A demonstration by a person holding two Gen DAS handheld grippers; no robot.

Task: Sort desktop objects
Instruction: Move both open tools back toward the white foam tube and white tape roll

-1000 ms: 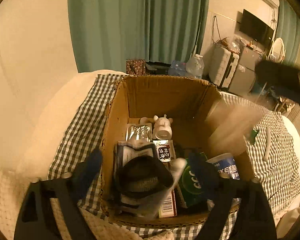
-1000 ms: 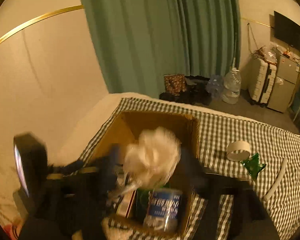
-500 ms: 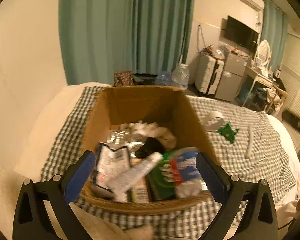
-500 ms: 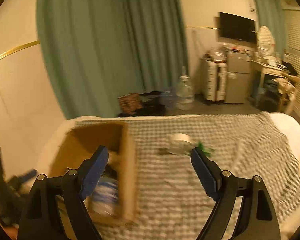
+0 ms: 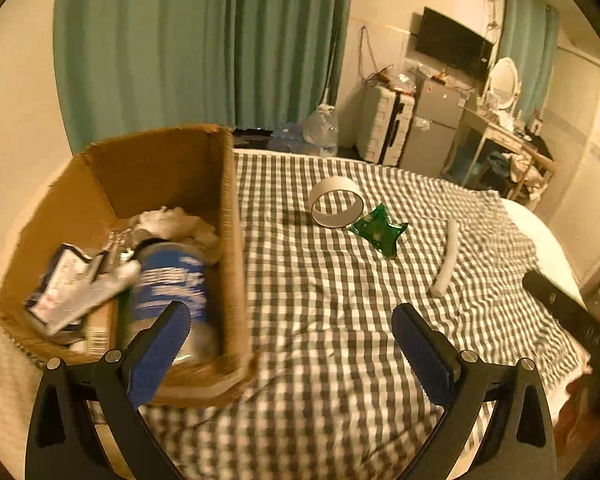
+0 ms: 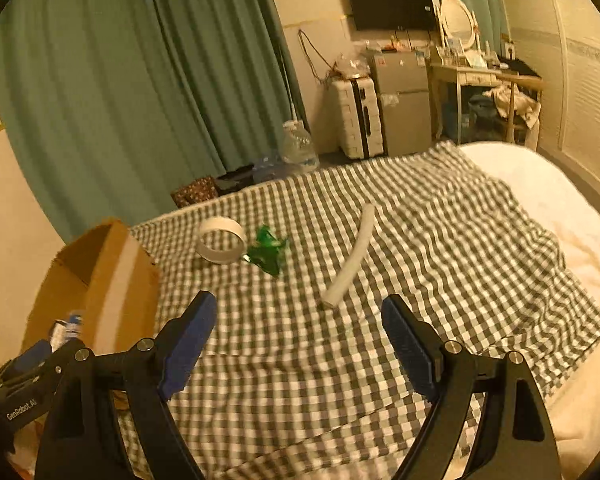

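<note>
An open cardboard box stands at the left of the checked cloth, with a blue-labelled can, a white puff and packets inside. On the cloth lie a white tape roll, a crumpled green wrapper and a white tube. My left gripper hangs open and empty over the box's right wall and the cloth. My right gripper is open and empty above the cloth. The tube lies just beyond its fingertips, with the wrapper, the roll and the box further left.
The checked cloth covers a white bed. Beyond its far edge are green curtains, water bottles, a suitcase, a small fridge and a cluttered desk. The left gripper's black body shows at the lower left of the right wrist view.
Both views have swung right, from the box to the cloth. The white puff has left the right gripper's jaws and lies in the box. Both grippers now hold nothing.
</note>
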